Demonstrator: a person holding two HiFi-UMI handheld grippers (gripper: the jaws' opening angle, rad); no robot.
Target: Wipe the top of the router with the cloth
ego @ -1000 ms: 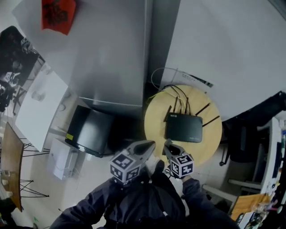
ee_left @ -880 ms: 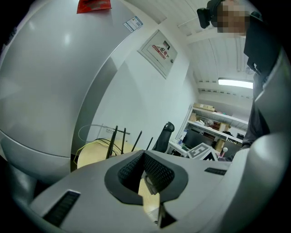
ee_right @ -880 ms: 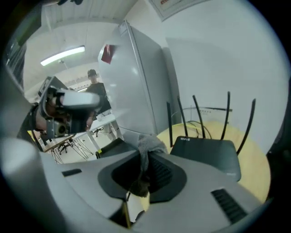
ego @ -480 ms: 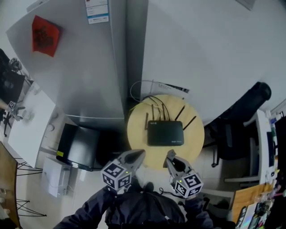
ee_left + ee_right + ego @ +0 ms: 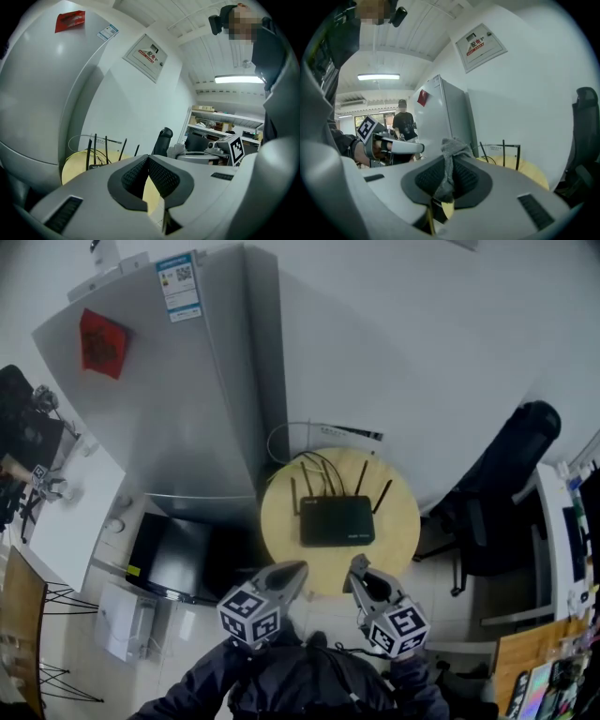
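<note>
Right claw [image 5: 449, 169] tight on cloth [image 5: 452, 146], left claw [image 5: 147, 162] pinched empty, router [image 5: 337, 520] ahead beside fridge [image 5: 178, 399].

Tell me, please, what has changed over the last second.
The head turned: the router and table slid from right of centre toward the middle of the head view, and more of the fridge shows. The left claw and the right claw, which holds the cloth, drew slightly apart and sit lower. The router stays on the table, and neither claw touches it.
</note>
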